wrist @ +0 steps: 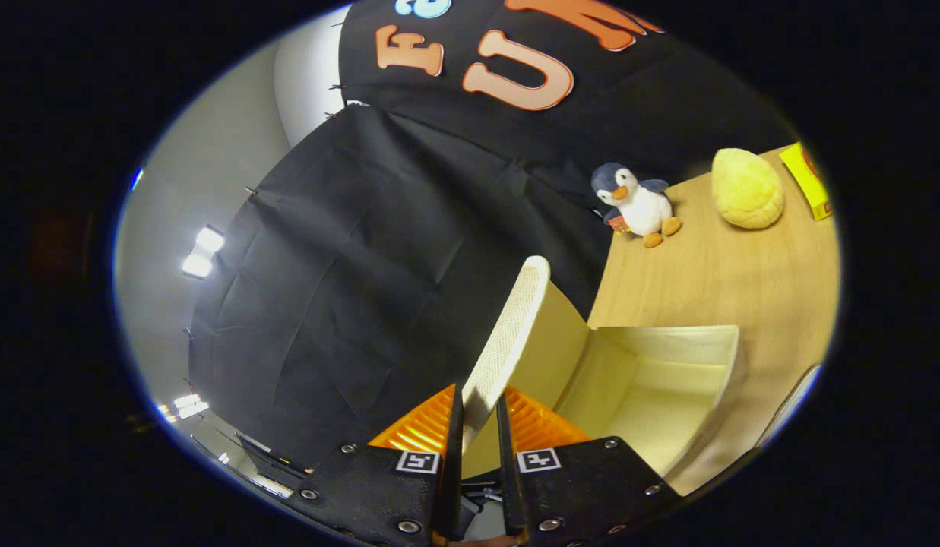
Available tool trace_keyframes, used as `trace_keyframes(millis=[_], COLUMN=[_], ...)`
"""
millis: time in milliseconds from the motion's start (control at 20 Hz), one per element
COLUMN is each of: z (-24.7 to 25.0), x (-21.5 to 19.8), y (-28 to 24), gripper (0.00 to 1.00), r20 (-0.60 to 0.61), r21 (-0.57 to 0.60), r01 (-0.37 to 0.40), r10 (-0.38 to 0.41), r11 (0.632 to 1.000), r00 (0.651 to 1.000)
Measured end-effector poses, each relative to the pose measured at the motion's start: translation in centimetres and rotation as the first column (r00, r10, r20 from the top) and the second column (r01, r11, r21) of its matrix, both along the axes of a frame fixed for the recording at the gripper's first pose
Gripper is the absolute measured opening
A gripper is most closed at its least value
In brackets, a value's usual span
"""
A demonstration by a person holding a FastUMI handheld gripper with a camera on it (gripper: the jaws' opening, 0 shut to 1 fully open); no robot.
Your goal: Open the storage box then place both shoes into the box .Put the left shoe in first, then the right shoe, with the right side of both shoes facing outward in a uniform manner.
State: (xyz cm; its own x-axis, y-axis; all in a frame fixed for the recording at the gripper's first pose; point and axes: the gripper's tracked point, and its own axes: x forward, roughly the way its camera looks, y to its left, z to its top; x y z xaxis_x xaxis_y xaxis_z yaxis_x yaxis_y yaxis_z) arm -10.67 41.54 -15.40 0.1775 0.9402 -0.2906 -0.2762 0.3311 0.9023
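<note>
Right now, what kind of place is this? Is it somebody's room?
Probably a booth for recording, not a bedroom: black cloth hangs as walls around a wooden table. The gripper pinches the box lid, near a toy penguin.

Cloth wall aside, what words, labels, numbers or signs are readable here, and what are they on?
Nothing can be read.
Yellow box: print too blurred to read.
Penguin toy's tag: too small to read.
Claw, closed on the storage box lid: square coded markers, no words.
</note>
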Motion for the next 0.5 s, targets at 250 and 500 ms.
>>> trace_keyframes(millis=[250,500], z=[1.0,-0.2], x=[-0.3,-1.5], y=[8.5,13.7], gripper=[0.21,0.41], r20=[0.065,0.062], r21=[-0.034,-0.082], r01=[-0.065,-0.098], r10=[0.068,0.103], r11=[0.997,0.992], r00=[0.996,0.993])
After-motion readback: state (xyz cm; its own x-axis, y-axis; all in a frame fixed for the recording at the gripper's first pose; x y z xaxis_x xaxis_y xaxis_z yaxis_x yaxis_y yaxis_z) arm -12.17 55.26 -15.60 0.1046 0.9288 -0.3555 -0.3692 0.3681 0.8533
